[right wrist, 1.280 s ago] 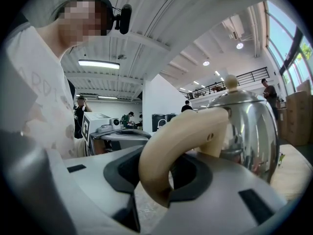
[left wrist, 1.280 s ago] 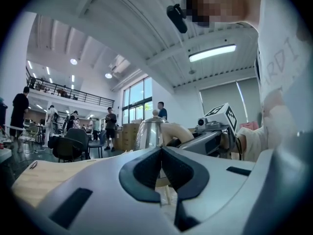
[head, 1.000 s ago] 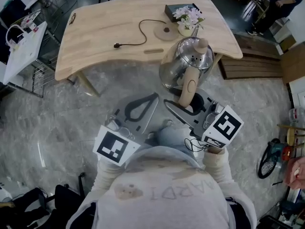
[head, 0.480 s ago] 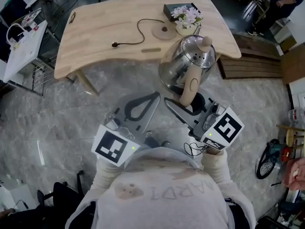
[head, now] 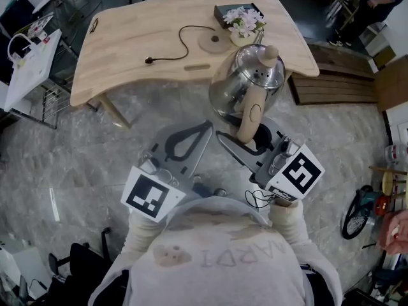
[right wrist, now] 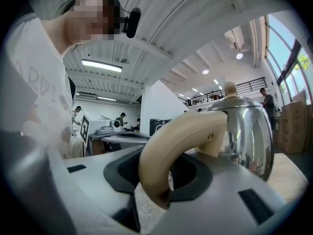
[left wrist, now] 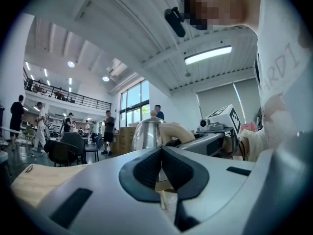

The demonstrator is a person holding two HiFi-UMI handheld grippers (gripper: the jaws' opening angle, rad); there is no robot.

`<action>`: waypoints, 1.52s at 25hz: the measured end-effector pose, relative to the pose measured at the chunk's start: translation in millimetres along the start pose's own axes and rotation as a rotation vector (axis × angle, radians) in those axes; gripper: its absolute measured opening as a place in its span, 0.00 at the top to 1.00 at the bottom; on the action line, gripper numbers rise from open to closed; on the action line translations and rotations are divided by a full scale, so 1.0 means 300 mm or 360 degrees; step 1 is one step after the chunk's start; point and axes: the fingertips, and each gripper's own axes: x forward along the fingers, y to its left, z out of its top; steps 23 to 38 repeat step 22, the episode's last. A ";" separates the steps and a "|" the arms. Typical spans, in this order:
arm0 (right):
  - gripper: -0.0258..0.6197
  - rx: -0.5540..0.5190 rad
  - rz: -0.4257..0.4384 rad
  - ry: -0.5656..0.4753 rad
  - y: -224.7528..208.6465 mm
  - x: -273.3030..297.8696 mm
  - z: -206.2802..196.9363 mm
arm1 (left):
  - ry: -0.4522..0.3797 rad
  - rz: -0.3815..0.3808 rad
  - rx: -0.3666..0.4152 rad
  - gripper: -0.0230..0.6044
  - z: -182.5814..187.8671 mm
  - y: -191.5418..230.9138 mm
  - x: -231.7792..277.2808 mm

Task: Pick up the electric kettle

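**Operator:** Report the position of the electric kettle [head: 247,81].

**Technician:** The kettle is upright and in the air at the near edge of the table [head: 134,34], toward that edge's right end. It is clear of its round base [head: 215,41]. The base sits on the table with its cord [head: 172,51], just beside the flowers [head: 241,21].

**Operator:** State the grip.

**Technician:** The right gripper [head: 245,139] is clamped on the beige handle [right wrist: 166,151]. In the right gripper view the handle loop stands between the two pads, and both pads bear on it. The left gripper [head: 205,129] is clenched on nothing: in the left gripper view its pads meet with no object between them. It hangs off the table's near edge, beside the right gripper.

**Operator:** What has just changed, and what does it mean for the task?

**Technician:** Only a small carry. The kettle is borne entirely by the handle grip, so I judge the pick-up effectively complete. What remains is to keep the kettle level, since the full body could swing on that single hold.

**Operator:** Compare with the earlier head views.

**Technician:** The kettle's top now appears slightly closer to the flowers, a small drift toward the table. The clamp on the handle is unchanged, and the left gripper stays closed and empty. The base and cord have not moved on the table.
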 end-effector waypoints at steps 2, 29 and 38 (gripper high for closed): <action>0.76 0.0000 0.0001 -0.0008 -0.002 -0.002 0.000 | -0.0004 0.0002 0.0014 0.94 0.002 0.001 0.003; 0.76 -0.0033 -0.0003 -0.0046 0.010 -0.002 0.032 | -0.0068 0.0024 0.0029 0.94 0.025 0.010 0.002; 0.76 -0.0033 -0.0003 -0.0046 0.010 -0.002 0.032 | -0.0068 0.0024 0.0029 0.94 0.025 0.010 0.002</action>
